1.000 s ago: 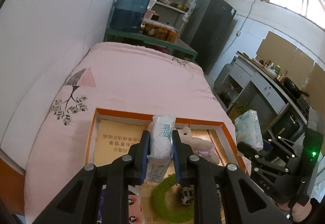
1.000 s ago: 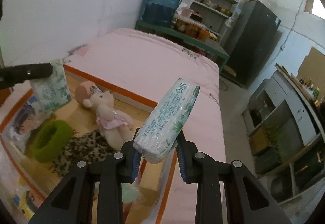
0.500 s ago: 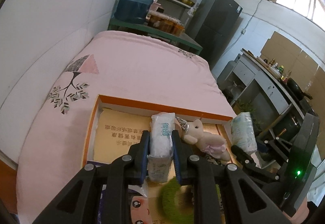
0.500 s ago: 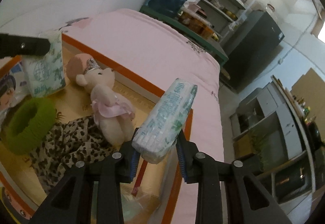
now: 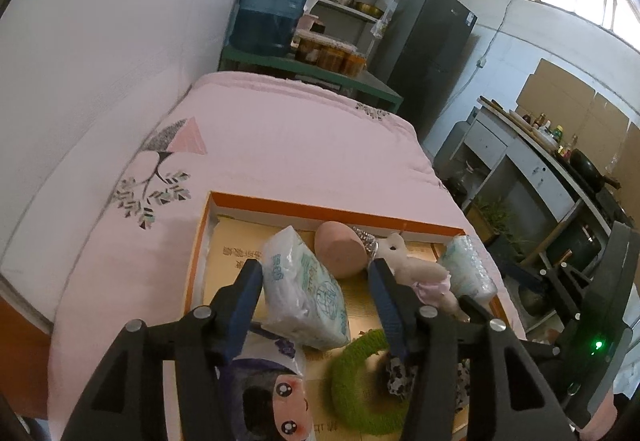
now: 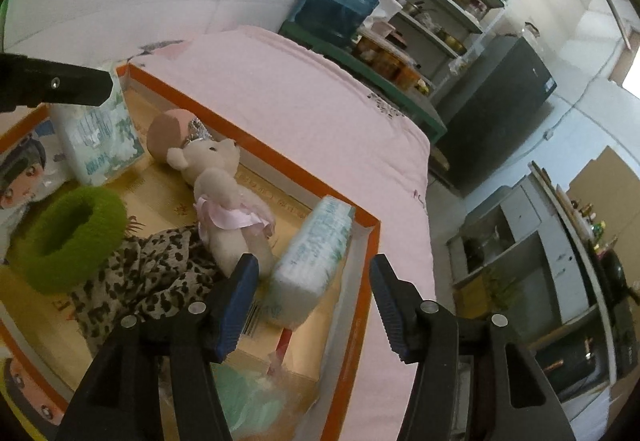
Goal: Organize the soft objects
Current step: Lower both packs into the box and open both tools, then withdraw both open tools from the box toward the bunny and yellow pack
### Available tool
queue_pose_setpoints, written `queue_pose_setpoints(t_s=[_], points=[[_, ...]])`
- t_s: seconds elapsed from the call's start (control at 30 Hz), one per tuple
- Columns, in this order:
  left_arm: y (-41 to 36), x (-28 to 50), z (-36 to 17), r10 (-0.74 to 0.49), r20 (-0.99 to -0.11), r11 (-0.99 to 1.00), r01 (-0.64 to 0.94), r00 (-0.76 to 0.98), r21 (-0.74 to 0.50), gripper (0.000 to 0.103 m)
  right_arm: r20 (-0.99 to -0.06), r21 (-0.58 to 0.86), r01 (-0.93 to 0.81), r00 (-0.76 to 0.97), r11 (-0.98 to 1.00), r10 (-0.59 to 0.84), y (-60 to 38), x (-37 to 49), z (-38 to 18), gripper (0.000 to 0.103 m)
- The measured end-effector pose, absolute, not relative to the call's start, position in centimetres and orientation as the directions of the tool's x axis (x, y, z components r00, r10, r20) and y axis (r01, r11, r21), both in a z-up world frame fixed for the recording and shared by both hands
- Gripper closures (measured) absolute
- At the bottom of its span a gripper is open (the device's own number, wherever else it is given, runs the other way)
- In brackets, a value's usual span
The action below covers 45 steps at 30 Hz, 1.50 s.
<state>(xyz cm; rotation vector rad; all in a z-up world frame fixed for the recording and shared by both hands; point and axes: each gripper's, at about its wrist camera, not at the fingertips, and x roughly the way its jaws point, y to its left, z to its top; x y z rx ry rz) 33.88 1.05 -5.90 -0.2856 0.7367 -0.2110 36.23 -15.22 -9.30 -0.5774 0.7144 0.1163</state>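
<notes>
Covering the bed, a pink quilt (image 5: 280,161) carries an orange-rimmed shallow box (image 6: 356,281). Inside lie a leopard-print cloth (image 6: 148,281), green ring (image 6: 68,237) and plush mouse (image 6: 228,201). One tissue pack (image 5: 304,293) leans near the box's left edge, another (image 6: 312,261) in its right corner. Left gripper (image 5: 316,293) and right gripper (image 6: 312,293) both stand wide, holding nothing.

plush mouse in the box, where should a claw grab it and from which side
Probably the plush mouse by its narrow waist under the pink bow, from above, fingers spanning its width. It lies lengthwise between the green ring and the tissue pack, so a side approach is crowded.
</notes>
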Motion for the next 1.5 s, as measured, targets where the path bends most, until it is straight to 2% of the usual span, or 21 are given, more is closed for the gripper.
queue_pose_setpoints(t_s=[0.4,0.87,1.5], points=[[0.8,30.8,-2.6,-0.253,-0.559,0.955,0.11,0.789,-0.277,0.048,-0.631,-0.391,-0.262,0.774,0.882,-0.05,-15.8,33.0,-7.3,0.044],[-0.2,25.7,-0.2,-0.236,-0.536,0.966,0.136,0.81,-0.219,0.048,-0.653,-0.254,-0.284,0.755,0.925,0.053,-15.8,28.2,-5.0,0.044],[0.0,19.4,2.1,-0.231,-0.519,0.969,0.145,0.823,-0.202,0.048,-0.637,-0.176,-0.289,0.763,0.941,0.115,-15.8,21.2,-1.6,0.044]])
